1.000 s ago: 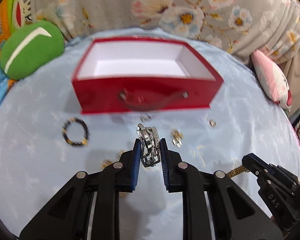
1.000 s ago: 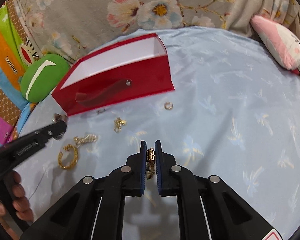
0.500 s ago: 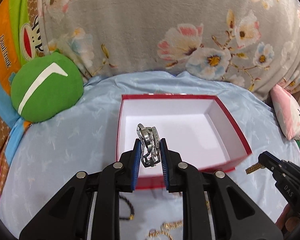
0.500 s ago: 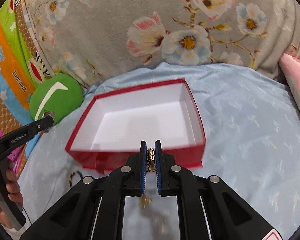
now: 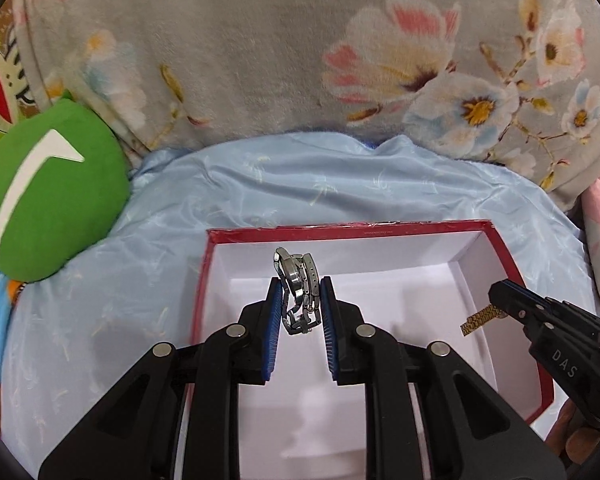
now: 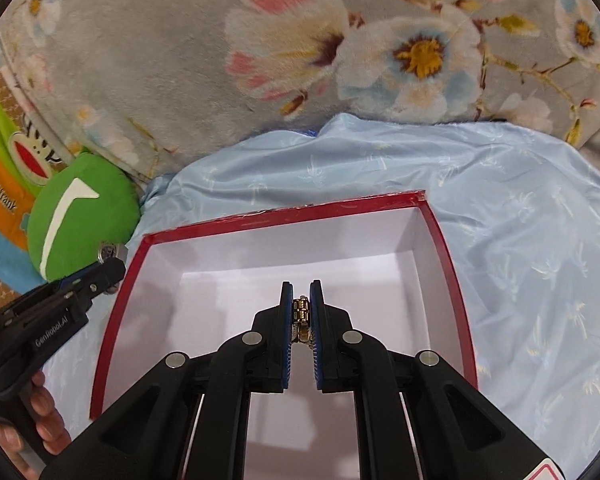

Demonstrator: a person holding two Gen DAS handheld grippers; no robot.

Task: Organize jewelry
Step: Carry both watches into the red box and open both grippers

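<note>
Two grippers over the open red box (white inside) on blue cloth; left gripper clamps a silver watch; right gripper, at the box's right, pinches a gold bracelet; green cushion far left.

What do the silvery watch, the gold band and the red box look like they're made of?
The silvery watch looks like polished steel: bright, mirror-like linked segments. The gold link band appears to be gold-toned metal, shiny and segmented; whether it is plated is unclear. The red box seems to be glossy cardboard, with thin walls and a matte white lining.
</note>
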